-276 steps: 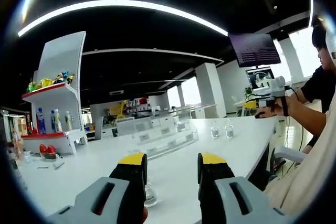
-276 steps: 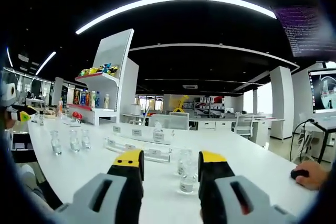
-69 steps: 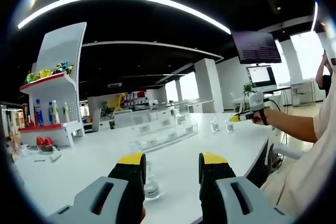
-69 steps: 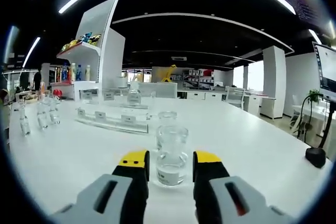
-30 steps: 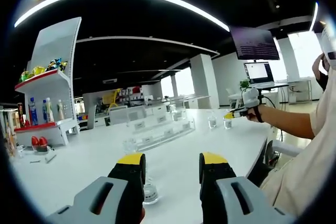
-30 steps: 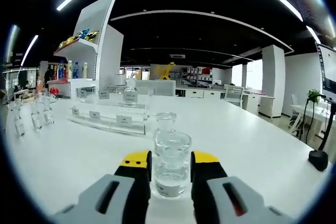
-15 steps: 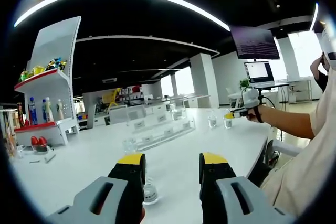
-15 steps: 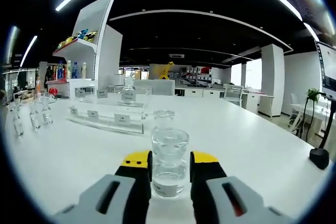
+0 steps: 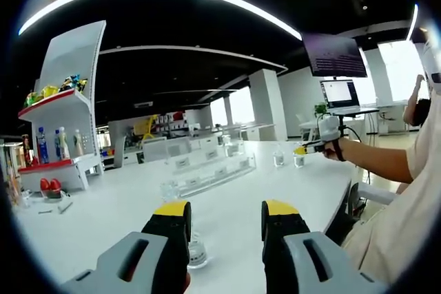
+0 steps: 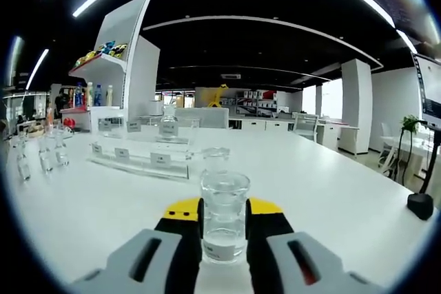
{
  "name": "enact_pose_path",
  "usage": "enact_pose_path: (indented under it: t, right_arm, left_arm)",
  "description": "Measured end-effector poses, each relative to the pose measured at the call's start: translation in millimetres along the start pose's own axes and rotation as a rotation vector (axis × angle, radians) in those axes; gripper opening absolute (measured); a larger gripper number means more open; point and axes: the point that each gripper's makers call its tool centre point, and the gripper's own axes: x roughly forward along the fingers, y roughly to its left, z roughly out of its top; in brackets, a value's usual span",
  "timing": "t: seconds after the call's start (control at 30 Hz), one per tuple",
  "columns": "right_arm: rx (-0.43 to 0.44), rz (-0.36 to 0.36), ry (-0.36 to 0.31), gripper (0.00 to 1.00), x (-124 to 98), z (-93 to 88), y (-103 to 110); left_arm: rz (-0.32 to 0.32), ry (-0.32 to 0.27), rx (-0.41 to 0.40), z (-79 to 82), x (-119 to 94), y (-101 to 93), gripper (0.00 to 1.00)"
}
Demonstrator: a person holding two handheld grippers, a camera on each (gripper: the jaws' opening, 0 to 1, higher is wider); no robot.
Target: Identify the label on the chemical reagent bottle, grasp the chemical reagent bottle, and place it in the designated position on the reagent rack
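Left gripper view. The left claw (image 9: 224, 219) stands with its jaws apart and nothing between them, above the white counter (image 9: 124, 204). A small clear bottle (image 9: 196, 253) rests on the counter just past the near jaw, half hidden behind it; its label cannot be read. The stepped clear reagent rack (image 9: 210, 170) lies farther in toward the counter's middle. At the counter's far edge the right claw (image 9: 302, 150) is held beside two small bottles (image 9: 288, 160); from here its grip is too small to judge.

Right gripper view. The right claw (image 10: 224, 213) has its jaws closed against the sides of an upright glass reagent bottle (image 10: 224, 222), which stands on the counter (image 10: 331, 191) directly ahead, long axis vertical, its base apparently not yet lifted. A second bottle (image 10: 215, 158) stands just behind it, partly masked. The reagent rack (image 10: 141, 155) lies ahead toward the counter's middle, well apart from the claw, so the right hand is the one placed to carry. The white label low on the held bottle is blurred and unreadable; the rack's slot tags are likewise illegible.
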Motion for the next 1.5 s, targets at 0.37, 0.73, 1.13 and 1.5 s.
enact_pose_path:
  t: [0.37,0.73,1.13,1.5]
  right_arm:
    - [0.018,-0.006,-0.01,0.22,1.1,0.2,0.3]
    - [0.02,-0.001,-0.016,0.21,1.3,0.2,-0.9]
    - [0.014,0.007,-0.013,0.21,1.0,0.3,-0.4]
    - [0.012,0.007,-0.008,0.2,1.2,0.5,-1.3]
  left_arm:
    - [-0.004,0.009,0.001,-0.9,3.8,-0.4,0.42]
    - [-0.007,0.012,0.004,-1.1,5.1,-2.7,0.42]
    - [-0.011,0.011,0.006,-0.9,5.8,-4.5,0.42]
    - [-0.012,0.011,0.007,-0.2,6.0,-5.7,0.42]
